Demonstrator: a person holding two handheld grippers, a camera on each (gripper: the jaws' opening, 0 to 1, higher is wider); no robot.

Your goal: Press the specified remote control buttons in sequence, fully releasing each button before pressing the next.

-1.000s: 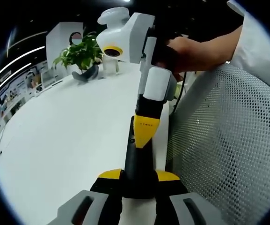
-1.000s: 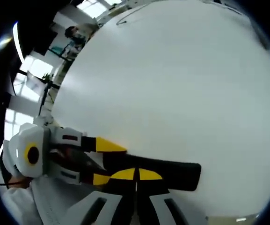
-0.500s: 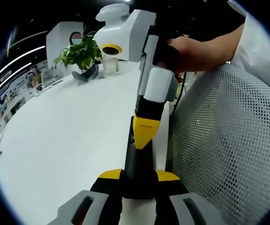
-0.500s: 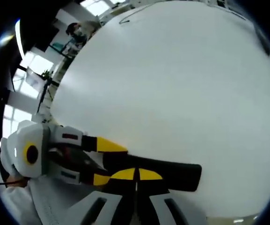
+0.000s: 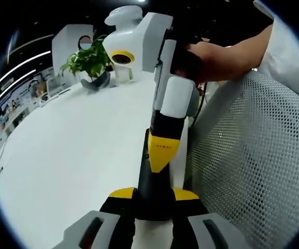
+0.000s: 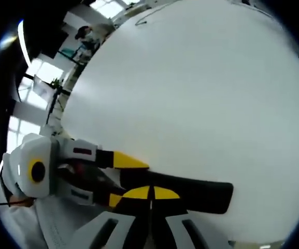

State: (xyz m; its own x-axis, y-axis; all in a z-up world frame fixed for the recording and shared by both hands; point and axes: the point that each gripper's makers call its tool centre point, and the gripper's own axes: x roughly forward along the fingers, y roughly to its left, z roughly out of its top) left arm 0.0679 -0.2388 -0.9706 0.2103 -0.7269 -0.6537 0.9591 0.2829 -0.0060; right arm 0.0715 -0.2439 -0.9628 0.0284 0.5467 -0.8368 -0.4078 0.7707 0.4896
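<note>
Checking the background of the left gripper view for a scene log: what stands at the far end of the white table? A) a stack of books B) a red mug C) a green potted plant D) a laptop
C: a leafy green potted plant stands at the far edge of the white table, left of the right gripper.
</note>
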